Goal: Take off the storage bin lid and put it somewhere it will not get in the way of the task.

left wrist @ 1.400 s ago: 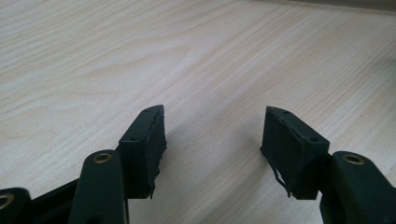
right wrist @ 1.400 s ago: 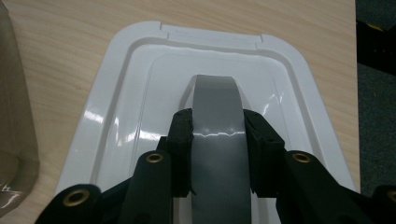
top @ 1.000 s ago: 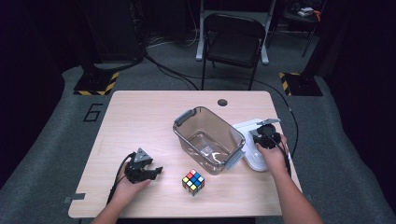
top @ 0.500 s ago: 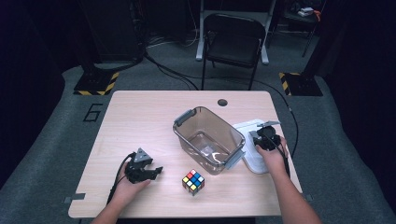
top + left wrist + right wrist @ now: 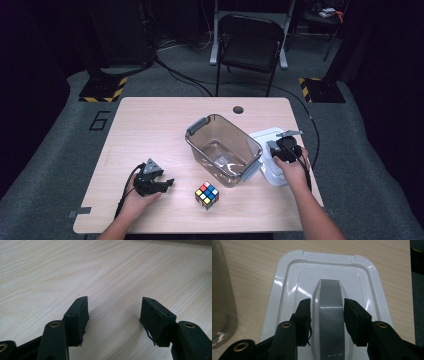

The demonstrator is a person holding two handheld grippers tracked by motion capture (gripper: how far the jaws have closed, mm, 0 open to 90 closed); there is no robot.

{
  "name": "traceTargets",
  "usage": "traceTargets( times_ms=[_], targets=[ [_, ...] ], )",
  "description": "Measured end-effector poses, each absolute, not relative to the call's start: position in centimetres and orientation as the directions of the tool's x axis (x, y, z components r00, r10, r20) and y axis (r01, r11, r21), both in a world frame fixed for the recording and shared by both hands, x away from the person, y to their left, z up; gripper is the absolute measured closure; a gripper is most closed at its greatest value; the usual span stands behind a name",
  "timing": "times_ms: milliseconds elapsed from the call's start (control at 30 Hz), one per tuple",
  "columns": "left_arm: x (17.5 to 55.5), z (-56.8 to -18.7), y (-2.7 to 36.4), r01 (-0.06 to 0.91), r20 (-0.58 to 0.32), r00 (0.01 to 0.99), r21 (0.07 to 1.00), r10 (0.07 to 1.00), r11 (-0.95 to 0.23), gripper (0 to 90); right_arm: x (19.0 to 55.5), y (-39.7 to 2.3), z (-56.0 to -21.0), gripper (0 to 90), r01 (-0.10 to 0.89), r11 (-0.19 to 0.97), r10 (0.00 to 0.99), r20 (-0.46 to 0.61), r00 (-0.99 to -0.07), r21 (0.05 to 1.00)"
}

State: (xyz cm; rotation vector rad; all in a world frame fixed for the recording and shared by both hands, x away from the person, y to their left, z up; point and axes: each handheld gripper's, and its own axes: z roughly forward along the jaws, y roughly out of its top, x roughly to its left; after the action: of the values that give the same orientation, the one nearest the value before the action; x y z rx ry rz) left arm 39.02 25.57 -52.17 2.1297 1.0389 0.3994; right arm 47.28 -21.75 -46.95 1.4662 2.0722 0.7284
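Note:
A white lid (image 5: 287, 285) with a grey handle strip (image 5: 330, 322) lies flat on the table, right of the clear plastic bin (image 5: 197, 127). My right gripper (image 5: 327, 302) hangs over the lid with its jaws on either side of the handle. A thin gap shows on each side, and the jaws have just been opening off the handle. In the high view the right gripper (image 5: 284, 150) covers part of the lid (image 5: 262, 137). My left gripper (image 5: 162, 184) rests on the wood near the front left. The left gripper (image 5: 115, 300) is open with only bare table between its jaws.
A colourful puzzle cube (image 5: 206, 194) sits near the front edge between my hands. The bin's wall (image 5: 222, 290) rises close beside the lid. The lid lies near the table's right edge (image 5: 305, 150). A black chair (image 5: 250, 42) stands beyond the table.
The right hand has edged slightly toward the near edge over the lid. The left hand, the bin and the cube have stayed where they were.

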Motion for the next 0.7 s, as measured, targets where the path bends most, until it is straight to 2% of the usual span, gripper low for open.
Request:
traceTargets(
  times_ms=[233,700],
  targets=[
    [39.1,-52.2,25.6,0.556,-0.040,0.624,0.725,0.780,-0.407,39.9,46.1,-21.7,-46.0,53.2,0.662,0.296,0.942,-0.095,-0.322,0.688],
    [39.3,-52.2,25.6,0.558,-0.047,0.624,0.725,0.780,-0.403,40.8,44.0,-22.2,-45.1,52.5,0.649,0.279,0.941,-0.066,-0.332,0.707]
  ],
)
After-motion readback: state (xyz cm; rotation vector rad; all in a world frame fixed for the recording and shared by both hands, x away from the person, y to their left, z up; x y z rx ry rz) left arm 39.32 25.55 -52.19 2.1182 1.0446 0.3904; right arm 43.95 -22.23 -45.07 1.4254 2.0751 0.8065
